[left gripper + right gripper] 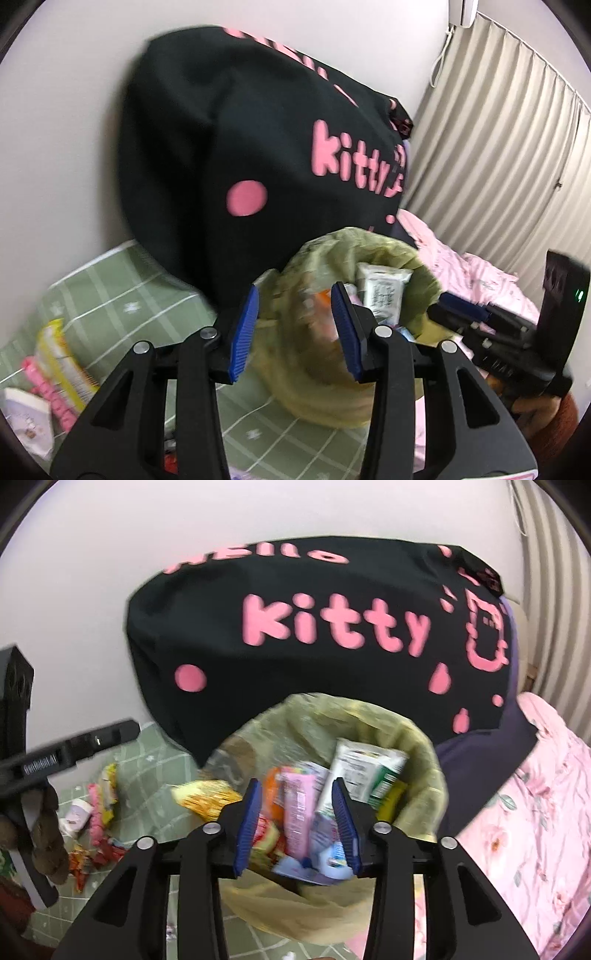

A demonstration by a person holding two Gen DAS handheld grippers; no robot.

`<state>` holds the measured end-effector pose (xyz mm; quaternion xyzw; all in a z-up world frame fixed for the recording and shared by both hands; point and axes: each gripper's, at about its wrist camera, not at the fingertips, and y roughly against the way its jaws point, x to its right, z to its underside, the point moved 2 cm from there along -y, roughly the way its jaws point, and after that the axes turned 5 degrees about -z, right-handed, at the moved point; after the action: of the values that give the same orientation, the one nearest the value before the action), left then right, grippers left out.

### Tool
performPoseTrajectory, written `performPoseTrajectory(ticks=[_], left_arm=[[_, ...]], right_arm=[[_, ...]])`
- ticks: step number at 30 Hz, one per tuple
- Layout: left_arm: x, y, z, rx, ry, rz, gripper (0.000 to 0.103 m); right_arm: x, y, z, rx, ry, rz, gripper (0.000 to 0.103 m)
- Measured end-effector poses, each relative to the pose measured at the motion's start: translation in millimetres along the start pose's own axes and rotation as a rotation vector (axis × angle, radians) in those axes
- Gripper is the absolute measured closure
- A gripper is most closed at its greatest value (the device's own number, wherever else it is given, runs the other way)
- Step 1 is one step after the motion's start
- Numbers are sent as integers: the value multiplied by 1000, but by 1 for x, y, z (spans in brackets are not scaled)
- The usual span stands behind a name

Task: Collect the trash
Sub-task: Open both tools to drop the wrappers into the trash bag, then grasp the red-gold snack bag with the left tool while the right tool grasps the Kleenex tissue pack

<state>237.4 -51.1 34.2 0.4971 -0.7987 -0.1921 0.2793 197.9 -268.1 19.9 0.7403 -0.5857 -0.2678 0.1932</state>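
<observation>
A yellow-green trash bag (417,746) stands open on the bed, filled with several wrappers, among them a white and green packet (365,771) and a pink packet (297,812). My right gripper (297,821) is open and empty just above the bag's mouth. In the left wrist view the bag (317,387) sits right before my left gripper (291,334), which is open and empty at its near rim. My right gripper (458,308) shows at the bag's right side. Loose wrappers (99,808) lie on the green sheet to the left.
A large black pillow (314,638) with pink "Hello Kitty" lettering leans on the white wall behind the bag. A green checked sheet (122,295) covers the bed on the left, a pink floral quilt (535,812) on the right. Beige curtains (498,140) hang at the far right.
</observation>
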Motion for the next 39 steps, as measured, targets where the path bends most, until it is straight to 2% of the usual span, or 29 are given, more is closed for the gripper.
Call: performPoseTrajectory(ticks=[6, 9, 16, 23, 25, 27, 32, 39], left_arm=[[-36, 27, 28, 12, 6, -113, 60], [-72, 42, 45, 2, 104, -164, 60], [-141, 74, 82, 6, 256, -314, 60], [-184, 99, 122, -30, 350, -393, 60], [-189, 103, 130, -35, 359, -403, 60], [-191, 106, 136, -42, 348, -415, 60], [-199, 116, 151, -74, 343, -443, 59], [-212, 137, 172, -68, 392, -485, 59]], right_arm=[[-44, -12, -5, 11, 81, -102, 64], [-68, -23, -2, -4, 129, -157, 64], [-125, -54, 16, -102, 255, -297, 64], [-165, -74, 43, -228, 355, -424, 63], [-174, -76, 55, -274, 390, -458, 61], [-180, -78, 67, -310, 429, -476, 55], [-179, -82, 102, -433, 494, -489, 55], [-164, -75, 120, -436, 424, -483, 54]])
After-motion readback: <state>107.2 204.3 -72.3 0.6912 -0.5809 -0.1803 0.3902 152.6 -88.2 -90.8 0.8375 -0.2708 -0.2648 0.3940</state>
